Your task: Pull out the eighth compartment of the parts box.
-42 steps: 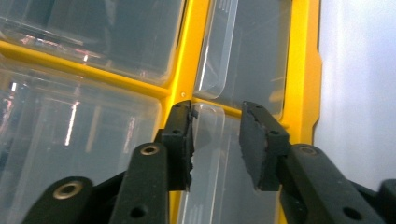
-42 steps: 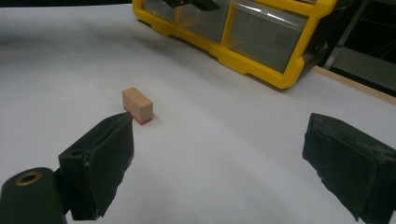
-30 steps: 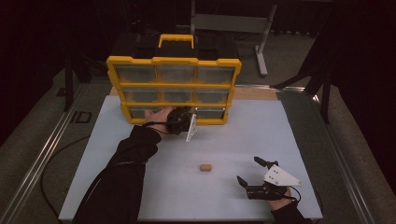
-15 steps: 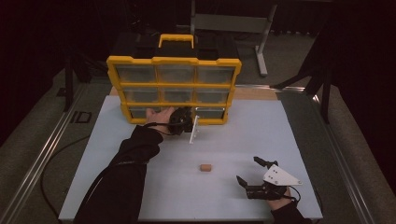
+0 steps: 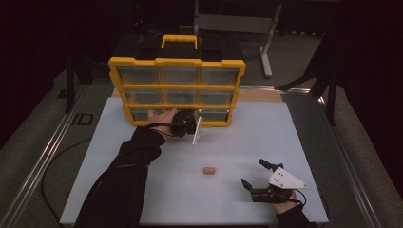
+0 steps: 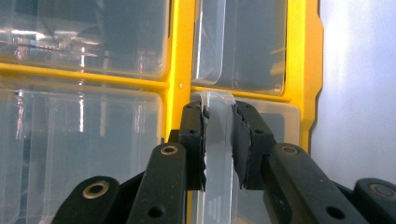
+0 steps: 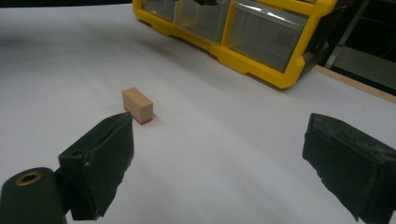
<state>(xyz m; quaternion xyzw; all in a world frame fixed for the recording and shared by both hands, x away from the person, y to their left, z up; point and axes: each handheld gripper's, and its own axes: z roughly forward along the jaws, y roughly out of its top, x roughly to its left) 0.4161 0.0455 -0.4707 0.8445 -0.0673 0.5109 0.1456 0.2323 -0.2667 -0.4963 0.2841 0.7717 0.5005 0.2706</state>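
Observation:
A yellow organizer (image 5: pixel 177 61) with clear drawers stands upright at the back of the white table (image 5: pixel 294 142). My left gripper (image 5: pixel 186 122) is at its bottom row. Its jaws have just been closing, and they now press a clear drawer tab (image 6: pixel 218 149) between the pads, next to the yellow frame (image 6: pixel 180 70). A small wooden block (image 5: pixel 208 170) lies in the middle of the table, with a red underside visible in the right gripper view (image 7: pixel 137 105). My right gripper (image 5: pixel 252 172) rests near the front right, open and empty (image 7: pixel 222 135), the block just beyond its left jaw.
A black-sleeved forearm (image 5: pixel 128 175) crosses the left half of the table. A wooden strip (image 5: pixel 261 95) borders the table's back edge beside the organizer. Metal rails run along both sides, and a grey stand (image 5: pixel 266 47) is behind.

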